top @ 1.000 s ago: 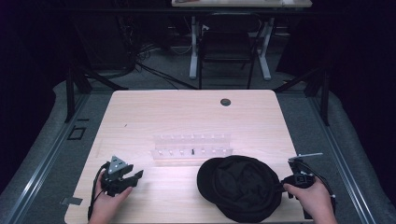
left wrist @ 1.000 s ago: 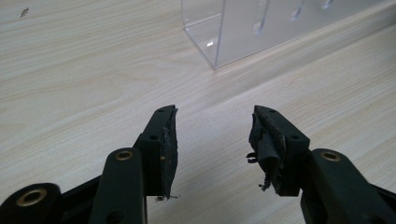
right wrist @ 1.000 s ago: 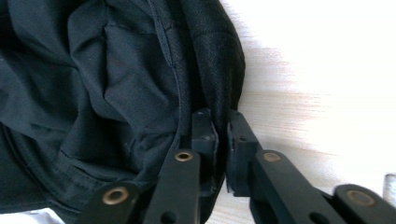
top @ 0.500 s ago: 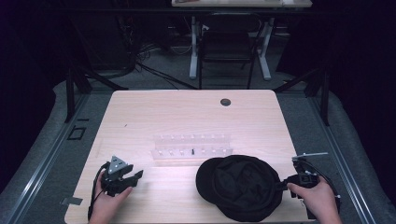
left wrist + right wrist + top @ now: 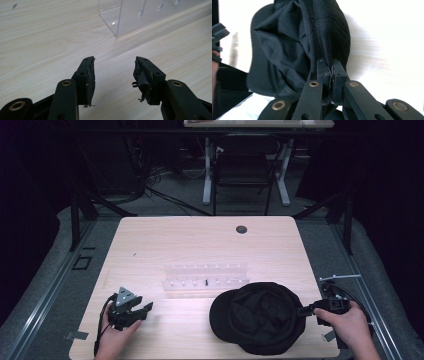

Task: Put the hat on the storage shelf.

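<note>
Right gripper (image 5: 302, 310) has its fingers clamped on the rim of the black cap (image 5: 260, 317), which sits on the worktop (image 5: 190, 245) just right of and nearer than the clear rack (image 5: 205, 280). Left gripper (image 5: 146, 308), left of the rack, fingers wide and empty.

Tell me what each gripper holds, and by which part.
The right gripper pinches the black cap by its rim edge. The left gripper holds nothing.
</note>
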Demonstrator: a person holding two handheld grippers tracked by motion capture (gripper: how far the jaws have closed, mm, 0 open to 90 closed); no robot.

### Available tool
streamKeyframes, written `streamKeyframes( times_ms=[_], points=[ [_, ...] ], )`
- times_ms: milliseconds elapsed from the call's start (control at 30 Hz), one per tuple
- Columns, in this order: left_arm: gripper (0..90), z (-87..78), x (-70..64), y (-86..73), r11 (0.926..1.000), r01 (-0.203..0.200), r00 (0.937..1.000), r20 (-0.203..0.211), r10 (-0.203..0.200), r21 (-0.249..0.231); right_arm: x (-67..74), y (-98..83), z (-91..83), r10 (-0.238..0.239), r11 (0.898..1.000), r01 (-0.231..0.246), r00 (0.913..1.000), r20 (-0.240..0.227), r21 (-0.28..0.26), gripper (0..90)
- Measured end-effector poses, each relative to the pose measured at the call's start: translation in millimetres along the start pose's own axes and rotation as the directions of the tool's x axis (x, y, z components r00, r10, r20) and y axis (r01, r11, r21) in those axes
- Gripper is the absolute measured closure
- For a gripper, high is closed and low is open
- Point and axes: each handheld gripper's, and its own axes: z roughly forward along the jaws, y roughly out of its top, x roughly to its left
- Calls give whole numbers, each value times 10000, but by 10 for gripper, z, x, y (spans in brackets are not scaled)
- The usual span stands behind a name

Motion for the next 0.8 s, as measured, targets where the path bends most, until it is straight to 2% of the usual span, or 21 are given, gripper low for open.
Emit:
streamKeyframes(
  times_ms=[100,167,333,367,400,433,500,600,633,667,800],
  points=[
    [509,-1,0,0,10000,-7,10000,-12,7,0,35,18,-53,23,10000,-25,9994,-338,-80,880],
    [510,1,-1,0,10000,-7,10000,-6,7,5,52,39,-112,-88,9999,93,9990,-447,105,880],
    [510,6,-2,1,10000,-15,10000,-8,15,-5,113,75,-216,-67,9998,58,9987,-500,-163,881],
    [510,7,-2,1,10000,-19,10000,-9,19,-3,128,89,-263,-157,9999,156,9994,-308,-45,881],
    [510,7,-2,1,10000,-28,10000,-11,28,4,133,89,-265,-101,9998,91,9982,-592,-166,881],
    [510,8,-2,1,10000,-27,10000,-12,27,5,148,96,-280,-57,9997,41,9982,-592,-260,881],
    [510,6,-4,1,10000,-27,10000,-3,27,-6,172,114,-316,-169,9995,153,9980,-616,-272,881],
    [510,5,-5,0,10000,-20,10000,-11,20,-4,208,136,-357,-89,9995,68,9978,-655,-312,881],
    [510,5,-4,0,10000,-27,10000,-12,27,7,208,145,-380,-268,9994,255,9977,-621,-220,881],
    [510,5,-4,0,10000,-28,10000,-12,28,8,232,148,-389,-152,9994,132,9980,-616,-317,881],
    [510,8,-5,0,10000,-34,10000,-15,34,6,279,181,-465,-244,9996,234,9977,-627,-163,881]
  ],
)
